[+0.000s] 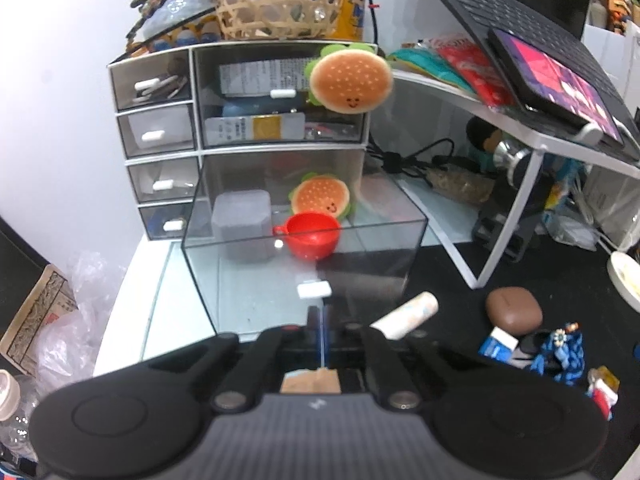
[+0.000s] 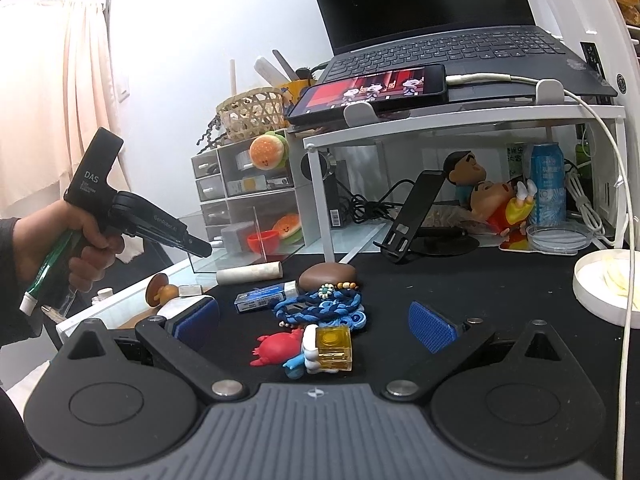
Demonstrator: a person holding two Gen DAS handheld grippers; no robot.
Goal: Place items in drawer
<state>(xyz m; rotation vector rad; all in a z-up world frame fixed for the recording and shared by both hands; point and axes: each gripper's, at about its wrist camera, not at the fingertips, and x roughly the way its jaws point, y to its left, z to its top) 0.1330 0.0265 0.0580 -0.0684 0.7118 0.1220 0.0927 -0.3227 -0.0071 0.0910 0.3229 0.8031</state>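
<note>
A clear drawer (image 1: 372, 280) stands pulled out of the white organiser (image 1: 160, 136). It holds a red cup (image 1: 314, 240), a grey box (image 1: 242, 224) and a burger plush (image 1: 320, 198). My left gripper (image 1: 320, 314) is shut, its tips just short of the drawer's white handle (image 1: 314, 290) with nothing between them. The right wrist view shows it from the side (image 2: 202, 249), held by a hand (image 2: 80, 240). My right gripper (image 2: 316, 322) is open above a yellow cube bottle (image 2: 334, 350), a red crab (image 2: 276, 348) and a blue braided cord (image 2: 320, 308).
A white cylinder (image 2: 250, 272), a brown oval case (image 2: 328, 274) and a blue eraser box (image 2: 266, 296) lie on the black mat before the drawer. A white shelf (image 2: 460, 124) carries a laptop and phone. A second burger plush (image 1: 351, 80) hangs on an upper drawer. Plastic wrap (image 1: 76, 320) lies left.
</note>
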